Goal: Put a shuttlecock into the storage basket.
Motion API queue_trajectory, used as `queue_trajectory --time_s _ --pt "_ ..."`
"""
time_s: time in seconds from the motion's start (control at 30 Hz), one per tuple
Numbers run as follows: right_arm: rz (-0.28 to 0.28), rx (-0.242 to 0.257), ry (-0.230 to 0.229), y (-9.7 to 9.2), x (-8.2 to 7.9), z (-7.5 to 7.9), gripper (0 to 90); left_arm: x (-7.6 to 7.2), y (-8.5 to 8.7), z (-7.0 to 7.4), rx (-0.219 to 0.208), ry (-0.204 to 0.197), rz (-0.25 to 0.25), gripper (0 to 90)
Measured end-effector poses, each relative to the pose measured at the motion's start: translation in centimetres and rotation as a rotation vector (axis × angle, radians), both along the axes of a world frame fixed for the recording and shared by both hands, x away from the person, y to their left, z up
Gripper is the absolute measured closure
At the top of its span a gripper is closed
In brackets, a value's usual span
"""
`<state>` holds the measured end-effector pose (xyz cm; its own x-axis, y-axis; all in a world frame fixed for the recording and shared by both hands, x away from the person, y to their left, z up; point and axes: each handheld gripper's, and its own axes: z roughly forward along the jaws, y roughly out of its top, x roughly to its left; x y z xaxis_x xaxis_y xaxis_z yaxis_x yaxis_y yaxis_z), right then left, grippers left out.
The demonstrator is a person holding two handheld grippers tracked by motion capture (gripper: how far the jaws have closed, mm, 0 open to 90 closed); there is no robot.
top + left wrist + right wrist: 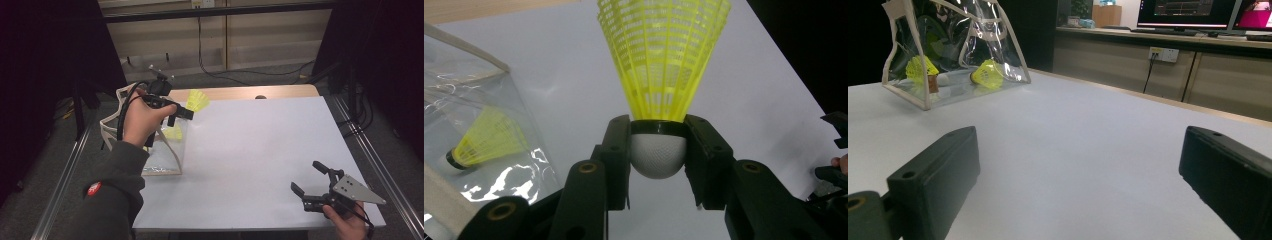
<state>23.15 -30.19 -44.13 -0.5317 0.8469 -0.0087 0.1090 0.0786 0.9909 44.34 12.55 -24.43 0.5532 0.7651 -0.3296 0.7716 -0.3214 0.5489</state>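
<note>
Fingers of the left gripper are clamped on the white cork nose of a yellow shuttlecock, one pad each side, black band sitting just above the pads, skirt flaring away from the jaws. In the high view the left gripper sits above the table's far left area, with the held shuttlecock poking out toward the far edge, off the surface. Just beside and below it is a clear pouch with cream trim, lying on the white table at the left edge; a second yellow shuttlecock is inside it. The left gripper view shows that one lying on its side behind the plastic. From the right gripper view the pouch stands up at far left, two yellow shuttlecocks visible through it. Right gripper is at the near right corner, well apart from the pouch, jaws wide apart, nothing between them, bare tabletop past the pads. Grey three-cornered plate on top of it, pointing right.
</note>
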Motion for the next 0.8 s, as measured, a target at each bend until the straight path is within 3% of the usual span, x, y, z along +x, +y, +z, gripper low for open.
queue_trajectory --time_s 0.8 --pt "0.001 0.0 0.003 0.1 0.0 0.0 2.7 -0.3 2.0 1.4 0.0 -0.014 -0.005 64.8"
